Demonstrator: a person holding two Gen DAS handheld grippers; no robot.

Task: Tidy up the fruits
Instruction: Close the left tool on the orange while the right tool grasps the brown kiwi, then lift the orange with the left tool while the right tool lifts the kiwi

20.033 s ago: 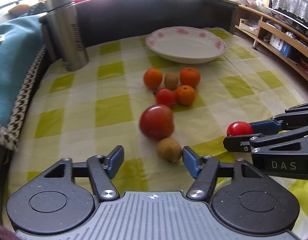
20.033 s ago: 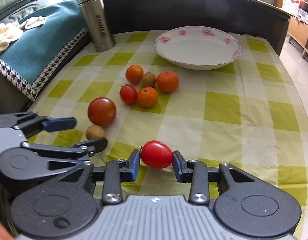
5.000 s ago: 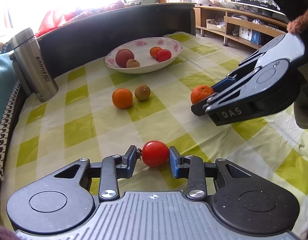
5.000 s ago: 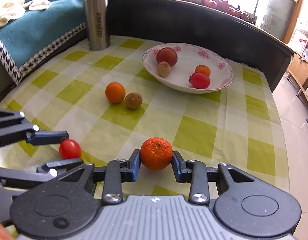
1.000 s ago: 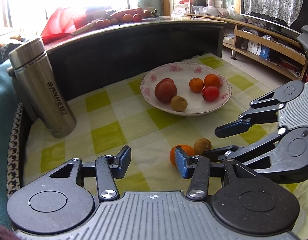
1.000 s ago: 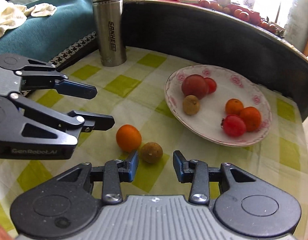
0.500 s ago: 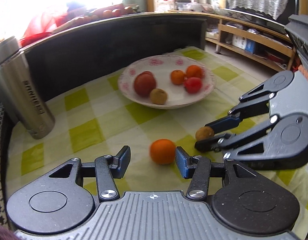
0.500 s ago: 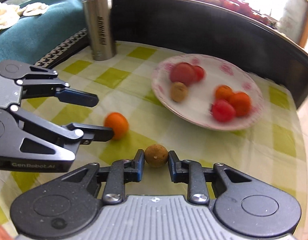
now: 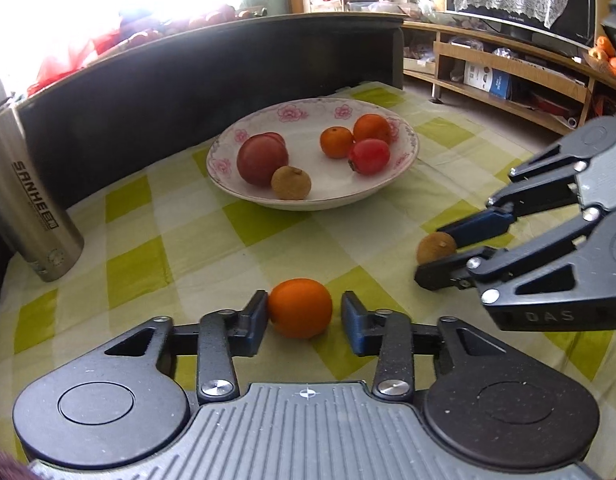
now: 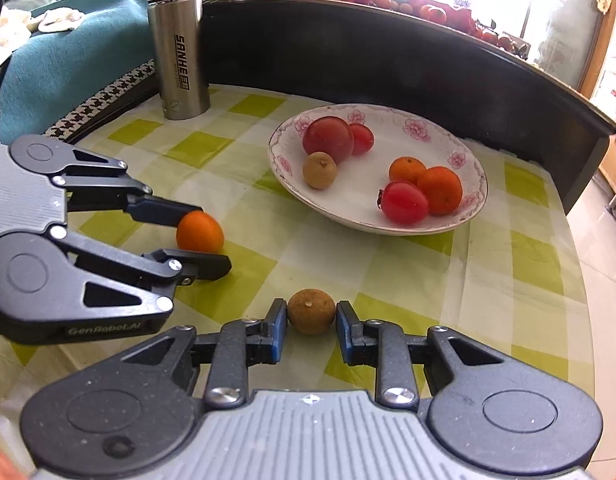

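my left gripper [image 9: 304, 312] sits low over the checked tablecloth [image 9: 244, 248] with an orange [image 9: 300, 307] between its fingers; the left pad looks to touch the peel while the right pad stands just off it, so the jaws are parted and not clamping. my right gripper [image 10: 311, 322] has the small brown kiwi [image 10: 311, 311] between its blue pads, which sit snug at both sides, though from this angle i can't be sure they are pressing on it, and whether the kiwi rests on the cloth or hangs just above it i cannot tell. the two grippers are side by side, near each other but apart. beyond them stands the floral bowl [image 10: 474, 204], holding a large red tomato [image 10: 328, 139], a smaller red one tucked behind it, another kiwi, two oranges and one more small tomato. a steel flask [image 10: 179, 46] marked sanhe stands upright at the far left corner of the table, well apart from the bowl.
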